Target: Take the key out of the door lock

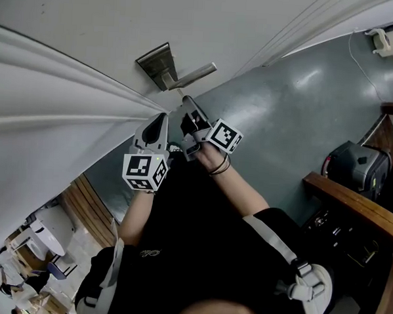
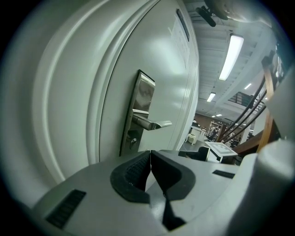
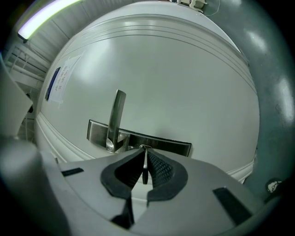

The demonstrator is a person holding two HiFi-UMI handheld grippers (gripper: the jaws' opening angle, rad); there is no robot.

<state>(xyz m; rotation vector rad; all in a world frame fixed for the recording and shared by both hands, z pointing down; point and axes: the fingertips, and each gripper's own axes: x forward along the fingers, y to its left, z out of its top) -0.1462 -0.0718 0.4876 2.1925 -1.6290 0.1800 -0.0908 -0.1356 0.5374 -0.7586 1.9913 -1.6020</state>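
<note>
Two grippers are up at a white door [image 1: 92,23], one per hand, w/ the person in a black top standing close.

Right gripper [image 3: 144,159]: fingers pinched narrow on the key [image 3: 144,169]. Key sits edge-on btwn the ribbed pads, a thin metal strip w/ its end poking just past the tips. Key is out of the lock, held a little short of the steel lock plate [image 2: 139,99] and not touching it as far as I can see. The gripper points straight at the plate.

Keyhole [image 2: 132,142] sits at the plate's lower end, under the lever handle [image 2: 154,124]. It looks bare in the left gripper view, tho it's small there.

Left gripper [image 2: 150,159]: fingers closed tip to tip, nothing btwn them. It sits just beside the right one on the person's left, a bit further back from the door, aimed at the door beside the plate.

Misc:
- Thin bands [image 1: 219,166] on the right wrist.
- Paper notice [image 3: 57,85] w/ a blue strip stuck higher up the door.
- Glossy grey-green floor [image 1: 304,113] below.
- Wooden rail [image 1: 352,200] off to the person's right, w/ a black case [image 1: 354,164] just behind it.
- Past the door's edge is an open room w/ ceiling strip lights [image 2: 230,55].
</note>
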